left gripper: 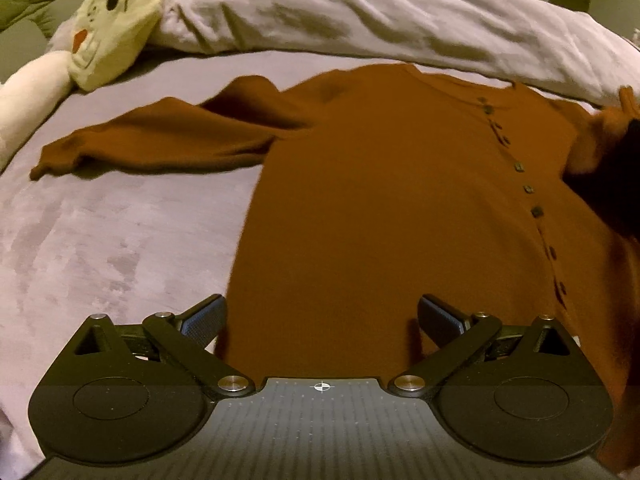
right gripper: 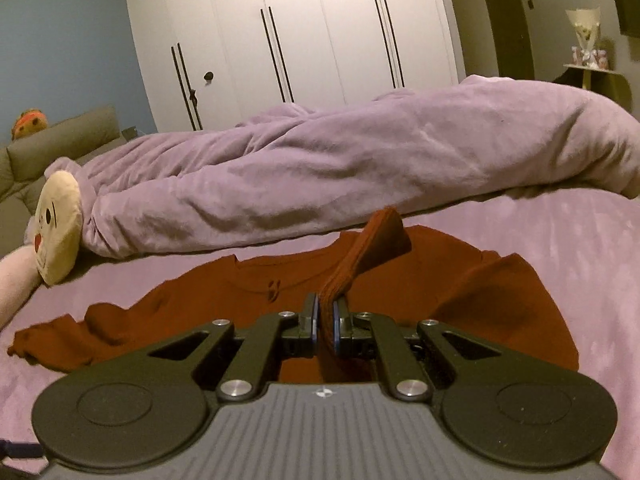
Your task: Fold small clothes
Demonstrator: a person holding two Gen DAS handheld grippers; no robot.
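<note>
A rust-brown buttoned long-sleeve top (left gripper: pixel 380 200) lies flat on the lilac bed sheet (left gripper: pixel 120 232), its left sleeve (left gripper: pixel 160 140) stretched out to the left. My left gripper (left gripper: pixel 322 316) is open and empty, hovering over the top's lower hem. My right gripper (right gripper: pixel 326 312) is shut on the right sleeve (right gripper: pixel 372 248) and holds it lifted above the top's body (right gripper: pixel 224 292). The right gripper shows as a dark blur at the right edge of the left wrist view (left gripper: pixel 616 176).
A bunched lilac duvet (right gripper: pixel 320 172) lies across the bed behind the top. A cream plush toy with a face (left gripper: pixel 120 20) rests at the far left. White wardrobes (right gripper: pixel 300 32) stand beyond the bed.
</note>
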